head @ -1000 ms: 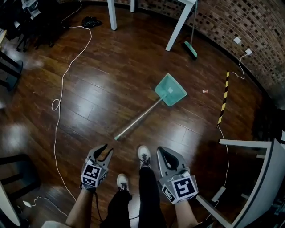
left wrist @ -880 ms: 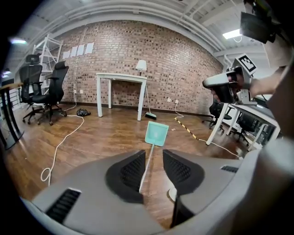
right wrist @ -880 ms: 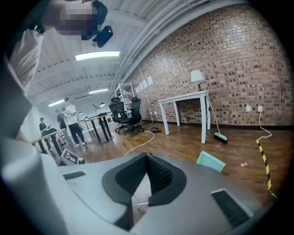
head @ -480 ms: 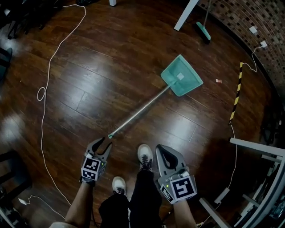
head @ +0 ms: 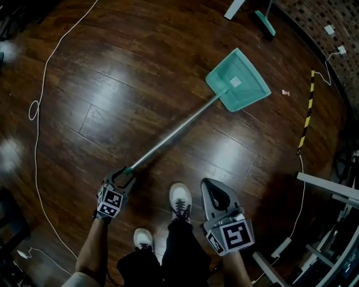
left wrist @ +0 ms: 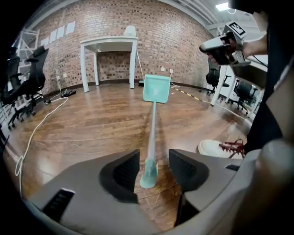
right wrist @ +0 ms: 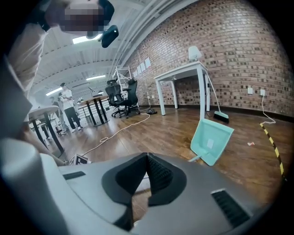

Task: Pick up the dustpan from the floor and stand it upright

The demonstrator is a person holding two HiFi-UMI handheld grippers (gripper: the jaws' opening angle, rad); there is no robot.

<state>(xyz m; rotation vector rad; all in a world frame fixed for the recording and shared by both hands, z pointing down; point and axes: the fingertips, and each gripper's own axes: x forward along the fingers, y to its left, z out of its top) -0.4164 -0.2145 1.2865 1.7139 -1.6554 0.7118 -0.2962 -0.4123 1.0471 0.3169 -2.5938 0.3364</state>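
Note:
The dustpan lies flat on the wooden floor, its teal pan (head: 238, 79) far to the right and its long metal handle (head: 174, 132) running down-left to a teal end cap (head: 128, 170). My left gripper (head: 120, 177) is low over the floor with that end cap (left wrist: 148, 174) between its opening jaws; the pads stand clear of it on both sides. In the left gripper view the pan (left wrist: 156, 88) lies straight ahead. My right gripper (head: 216, 193) hangs shut and empty beside the person's shoe, and in its own view the pan (right wrist: 211, 140) lies ahead to the right.
The person's white shoes (head: 180, 199) stand between the grippers. A white cable (head: 42, 101) loops across the floor on the left. A broom (head: 265, 22) leans by a white table leg (head: 234, 8). A yellow-black strip (head: 307, 112) and a white frame (head: 331, 188) are at the right.
Both grippers have sunk toward the floor. The left one has come up to the handle's end and spread its jaws around the cap. The dustpan itself has not shifted.

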